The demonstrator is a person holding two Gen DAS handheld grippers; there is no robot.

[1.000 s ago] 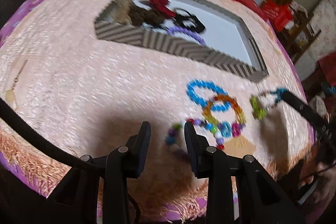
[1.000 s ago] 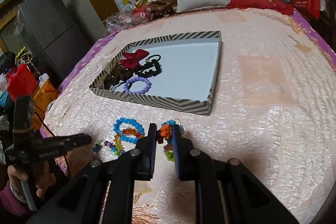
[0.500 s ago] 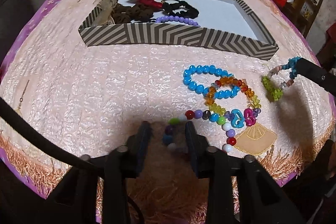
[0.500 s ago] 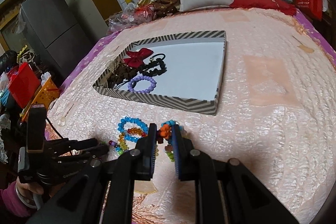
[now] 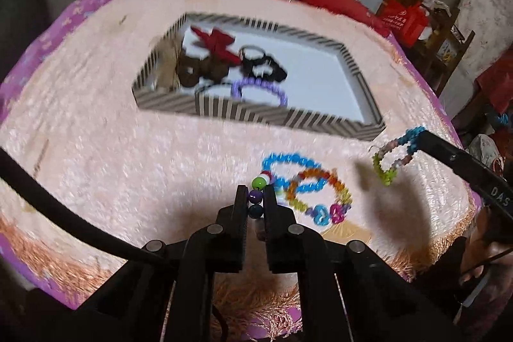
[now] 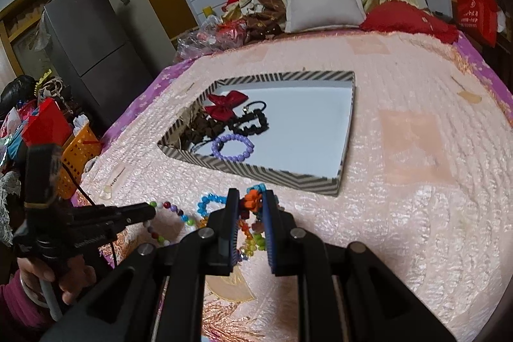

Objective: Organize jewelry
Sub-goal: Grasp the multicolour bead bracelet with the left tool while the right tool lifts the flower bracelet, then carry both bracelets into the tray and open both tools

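My left gripper point(image 5: 256, 194) is shut on a multicoloured bead string point(image 5: 256, 197) and holds its end above the pink bedspread; it also shows in the right wrist view point(image 6: 150, 209). My right gripper point(image 6: 251, 201) is shut on a mixed bead bracelet point(image 6: 251, 202), which hangs in the air in the left wrist view point(image 5: 389, 162). A blue bracelet point(image 5: 290, 162) and an orange-yellow bracelet point(image 5: 320, 185) lie on the bedspread. The striped tray point(image 6: 266, 173) holds a red bow point(image 6: 226, 104), a black scrunchie point(image 6: 253, 120) and a purple bracelet point(image 6: 232, 146).
The tray's right part has a bare white floor point(image 6: 307, 124). A grey pillow point(image 6: 322, 2) and a red cushion point(image 6: 407, 20) lie at the bed's far end. An orange basket point(image 6: 77, 154) and a fridge point(image 6: 86, 53) stand left of the bed.
My left gripper has shut on the multicoloured bead string and lifted its end off the bedspread. My right gripper still holds its bracelet, raised slightly.
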